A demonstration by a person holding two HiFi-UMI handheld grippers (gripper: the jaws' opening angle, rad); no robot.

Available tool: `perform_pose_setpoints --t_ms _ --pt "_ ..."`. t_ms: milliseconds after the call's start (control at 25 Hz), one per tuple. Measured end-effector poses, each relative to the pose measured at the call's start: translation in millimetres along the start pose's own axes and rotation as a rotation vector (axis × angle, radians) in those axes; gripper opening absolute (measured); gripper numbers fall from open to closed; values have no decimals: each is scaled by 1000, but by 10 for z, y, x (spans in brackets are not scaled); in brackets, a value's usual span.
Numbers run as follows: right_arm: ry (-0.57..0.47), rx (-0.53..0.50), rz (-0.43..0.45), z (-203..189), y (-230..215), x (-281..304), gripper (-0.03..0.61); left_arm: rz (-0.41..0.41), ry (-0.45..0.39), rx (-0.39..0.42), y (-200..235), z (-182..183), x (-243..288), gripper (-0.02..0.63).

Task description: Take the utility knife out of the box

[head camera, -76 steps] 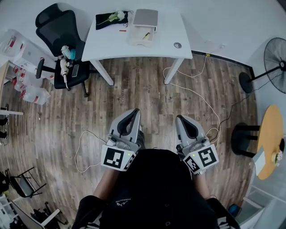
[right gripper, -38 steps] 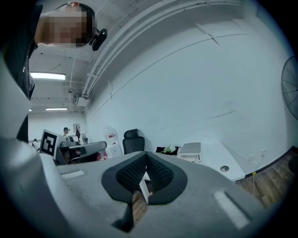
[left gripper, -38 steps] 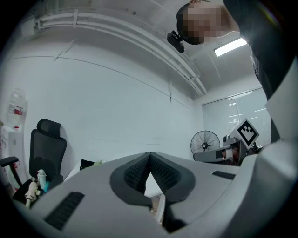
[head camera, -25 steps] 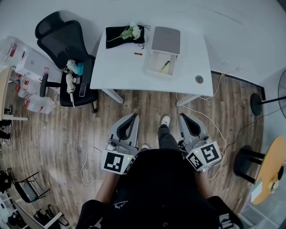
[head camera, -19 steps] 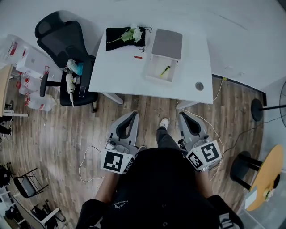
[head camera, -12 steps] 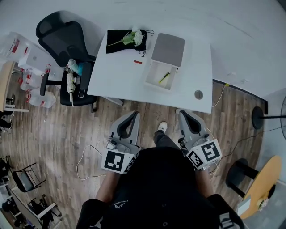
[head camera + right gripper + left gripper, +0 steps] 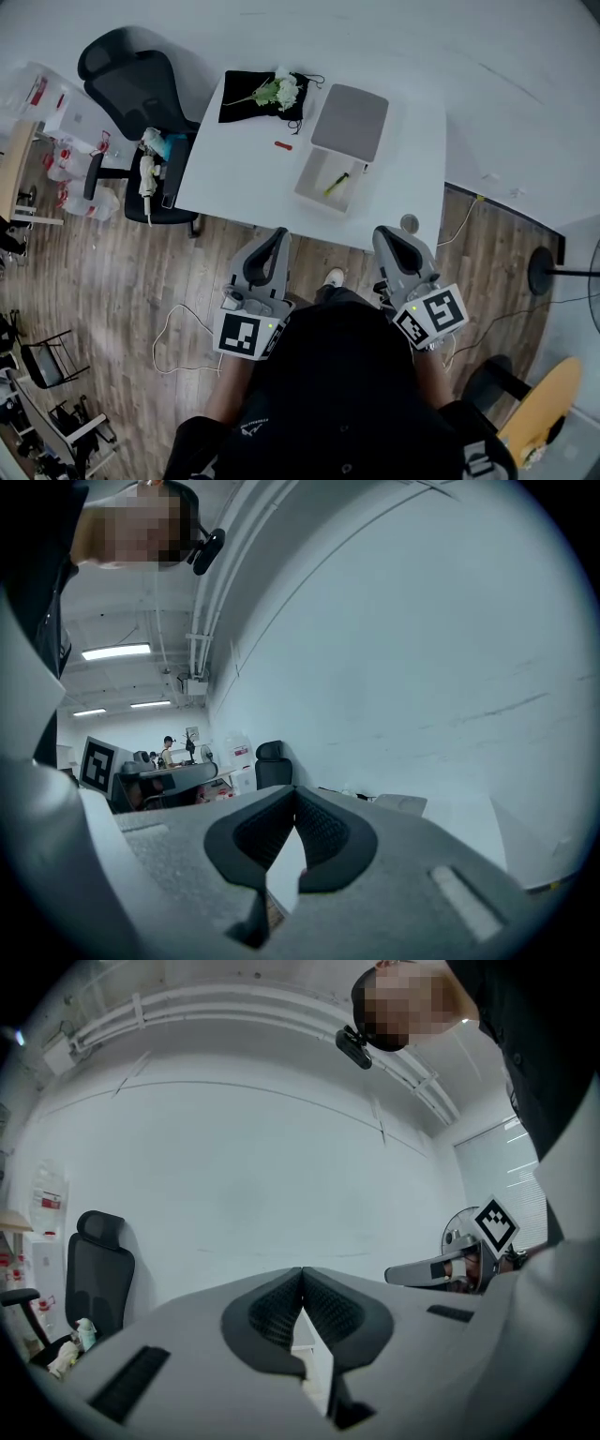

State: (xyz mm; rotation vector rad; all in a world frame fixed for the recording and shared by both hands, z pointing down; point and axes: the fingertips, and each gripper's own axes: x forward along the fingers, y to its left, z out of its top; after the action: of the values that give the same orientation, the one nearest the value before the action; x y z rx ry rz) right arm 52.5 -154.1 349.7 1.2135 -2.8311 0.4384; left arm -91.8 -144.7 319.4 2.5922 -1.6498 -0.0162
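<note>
The left gripper [image 7: 280, 232] and the right gripper [image 7: 383, 233] each carry a marker cube. The only print that reads clearly is the black-and-white square pattern on the left cube [image 7: 240, 335] and on the right cube [image 7: 431, 317]. The red labels on the clear plastic containers [image 7: 58, 105] at the far left are too small to read. Both grippers are held side by side in front of the person's dark-clothed body [image 7: 337, 394]. They point about level toward the far wall, and from above their tips reach the near edge of the white table [image 7: 244, 178]. In the left gripper view the ribbed pads meet along one line with nothing between them. The right gripper view shows the same: jaws pressed together and empty. The utility knife [image 7: 337, 183], yellow-green, lies slanted inside the open white box [image 7: 313, 190] near the middle of the table, beyond both grippers and apart from them. A grey lid [image 7: 351, 122] lies just beyond the box at its far end. To the left of the lid a black cloth [image 7: 246, 101] bears white flowers [image 7: 279, 91], with a small red thing [image 7: 282, 145] nearer on the tabletop. A black office chair [image 7: 131, 80] stands at the table's left end on the wooden floor [image 7: 122, 272].
</note>
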Motion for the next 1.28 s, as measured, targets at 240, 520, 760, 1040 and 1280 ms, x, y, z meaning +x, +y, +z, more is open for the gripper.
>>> perform_pose_setpoints --t_ms 240,520,760,1040,1280 --pt "3 -12 4 38 -242 62 5 5 17 2 -21 -89 204 5" --pt "7 5 -29 48 -391 39 5 -30 29 -6 -60 -106 460 5" --pt "-5 15 -122 72 -552 -35 5 -132 53 -11 -144 -187 715 5" --pt "-26 47 -263 164 -756 28 5 -272 94 1 -84 -246 1178 5" --pt "-40 66 -354 219 -855 231 5 -369 156 -4 64 -427 1534 5"
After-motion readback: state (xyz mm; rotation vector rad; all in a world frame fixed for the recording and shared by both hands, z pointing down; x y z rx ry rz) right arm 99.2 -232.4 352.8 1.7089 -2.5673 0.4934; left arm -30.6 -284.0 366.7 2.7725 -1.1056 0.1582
